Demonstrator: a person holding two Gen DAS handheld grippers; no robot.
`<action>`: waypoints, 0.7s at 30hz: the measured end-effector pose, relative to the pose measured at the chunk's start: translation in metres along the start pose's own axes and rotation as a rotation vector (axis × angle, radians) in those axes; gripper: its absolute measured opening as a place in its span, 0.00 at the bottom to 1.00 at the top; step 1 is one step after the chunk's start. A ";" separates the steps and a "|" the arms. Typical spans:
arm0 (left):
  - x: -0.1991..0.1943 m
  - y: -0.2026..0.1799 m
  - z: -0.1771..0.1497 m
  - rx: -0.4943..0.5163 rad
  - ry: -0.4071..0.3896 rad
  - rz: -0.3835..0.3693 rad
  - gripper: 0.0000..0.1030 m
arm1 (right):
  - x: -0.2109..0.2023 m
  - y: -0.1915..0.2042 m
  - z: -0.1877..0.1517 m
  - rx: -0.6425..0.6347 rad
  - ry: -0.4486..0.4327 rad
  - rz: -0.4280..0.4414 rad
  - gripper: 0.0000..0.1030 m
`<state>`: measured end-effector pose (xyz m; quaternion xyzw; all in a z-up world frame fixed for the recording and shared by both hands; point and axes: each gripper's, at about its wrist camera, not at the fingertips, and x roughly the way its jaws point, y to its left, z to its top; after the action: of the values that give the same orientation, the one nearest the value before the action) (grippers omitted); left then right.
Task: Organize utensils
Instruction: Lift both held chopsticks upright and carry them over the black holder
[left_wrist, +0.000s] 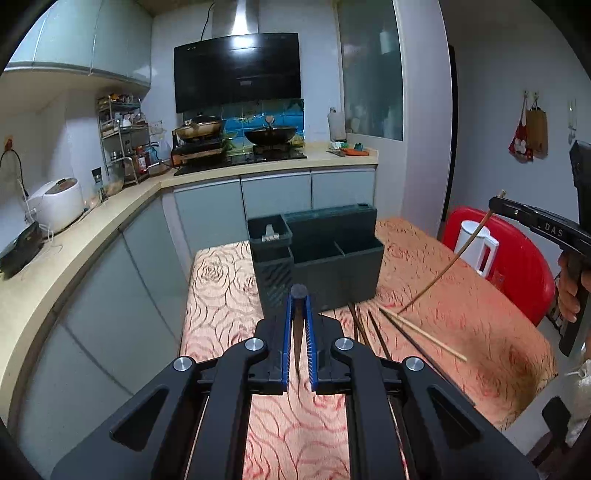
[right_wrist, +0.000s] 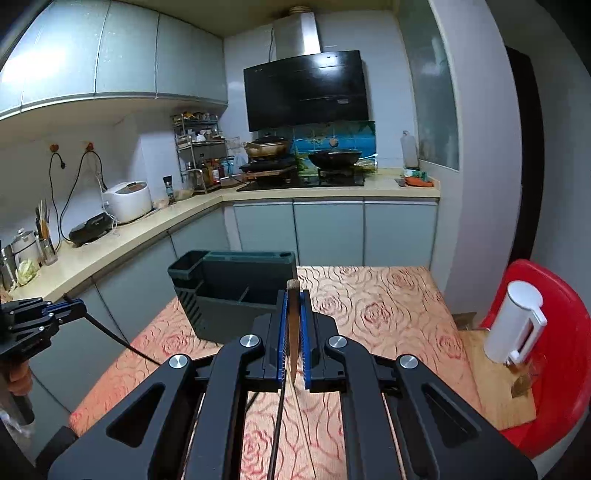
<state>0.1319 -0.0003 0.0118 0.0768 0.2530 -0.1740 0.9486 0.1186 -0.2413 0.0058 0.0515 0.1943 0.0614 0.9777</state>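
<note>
Left tool (left_wrist: 299, 295) clenched on dark chopstick (left_wrist: 297, 332), raised above surface (left_wrist: 221, 314), butt end toward caddy (left_wrist: 317, 254). Caddy upright at far end of surface, compartments open-topped; contents not clear. Loose chopsticks (left_wrist: 406, 328) lying on cloth just right of the tool, near caddy's base. Right tool (right_wrist: 294, 291) clamped on pale chopstick (right_wrist: 293, 332), lower tip hanging toward the cloth. Kettle (right_wrist: 513, 321) on red chair (right_wrist: 561, 350) at far right.

Risks, judged: thin sticks pivoting in narrow grips and missing a slot; both tools converging on caddy and colliding; trailing tip sweeping loose chopsticks off the edge.
</note>
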 end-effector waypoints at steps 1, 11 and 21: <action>0.004 0.001 0.008 0.004 0.001 -0.001 0.06 | 0.005 0.000 0.010 0.000 0.005 0.010 0.07; 0.010 0.005 0.092 0.038 -0.026 -0.052 0.06 | 0.011 0.011 0.091 -0.008 -0.064 0.063 0.07; 0.028 -0.013 0.163 0.062 -0.096 -0.100 0.07 | 0.035 0.018 0.144 -0.004 -0.144 0.077 0.07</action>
<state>0.2237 -0.0592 0.1375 0.0851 0.2051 -0.2326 0.9469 0.2047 -0.2294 0.1277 0.0614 0.1215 0.0954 0.9861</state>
